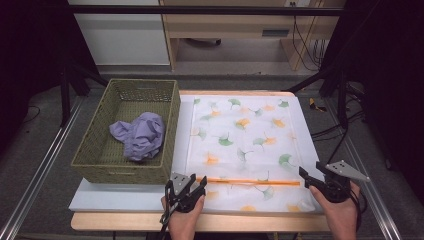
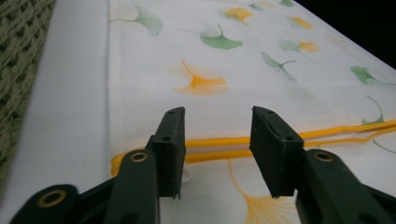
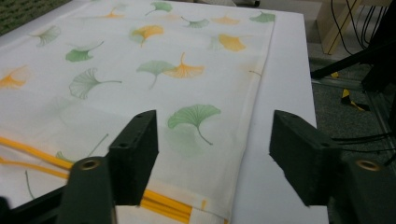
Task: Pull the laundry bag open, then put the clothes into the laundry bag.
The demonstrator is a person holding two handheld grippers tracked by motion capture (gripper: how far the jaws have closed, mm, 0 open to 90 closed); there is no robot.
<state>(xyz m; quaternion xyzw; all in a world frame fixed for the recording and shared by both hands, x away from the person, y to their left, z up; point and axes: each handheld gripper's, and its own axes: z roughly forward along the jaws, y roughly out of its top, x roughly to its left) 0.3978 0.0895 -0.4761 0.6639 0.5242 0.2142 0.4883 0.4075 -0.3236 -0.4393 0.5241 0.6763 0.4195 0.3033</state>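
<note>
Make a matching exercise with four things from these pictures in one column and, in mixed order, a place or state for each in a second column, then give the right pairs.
Things:
1. purple cloth
2. ginkgo-leaf printed cloth
3. woven basket
4. right hand-held gripper

Places or states:
A. on the left part of the table, beside the printed cloth
B. crumpled inside the basket
C. open, at the cloth's near right corner
D. spread flat on the white board, near edge folded over

Pairs: 1-B, 2-D, 3-A, 4-C

No text, label, brand, number or sign can be read anywhere; the cloth [image 1: 242, 145] carries only printed ginkgo leaves, no lettering.
</note>
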